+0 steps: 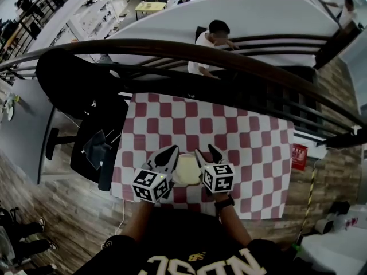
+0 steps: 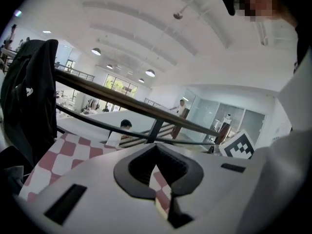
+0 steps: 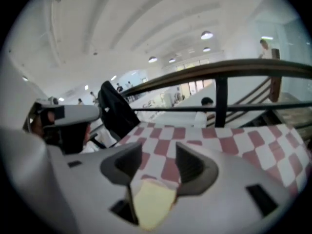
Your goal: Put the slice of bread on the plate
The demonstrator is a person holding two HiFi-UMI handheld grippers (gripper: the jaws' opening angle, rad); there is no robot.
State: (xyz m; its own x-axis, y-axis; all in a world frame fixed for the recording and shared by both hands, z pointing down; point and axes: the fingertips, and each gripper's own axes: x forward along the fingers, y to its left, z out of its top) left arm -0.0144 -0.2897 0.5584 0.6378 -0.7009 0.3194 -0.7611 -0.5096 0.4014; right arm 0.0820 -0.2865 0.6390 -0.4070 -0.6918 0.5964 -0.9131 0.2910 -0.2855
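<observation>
Lying flat, bread slice [image 1: 186, 169] pale yellow, squarish.

Office mezzanine: railing [image 1: 172, 50], desks [image 1: 150, 6] below

Bread slice [image 1: 186, 169] lay near the checkered counter's [image 1: 258, 148] near edge, between left claw [image 1: 171, 149] and right claw [image 1: 206, 150]; right claw's jaws stood apart.

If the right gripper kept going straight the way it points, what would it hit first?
Probably the red-and-white checked tablecloth, just beyond the pale yellow slice of bread, which lies below that line. The open jaws of the right gripper frame only cloth, though depth is unclear.
</observation>
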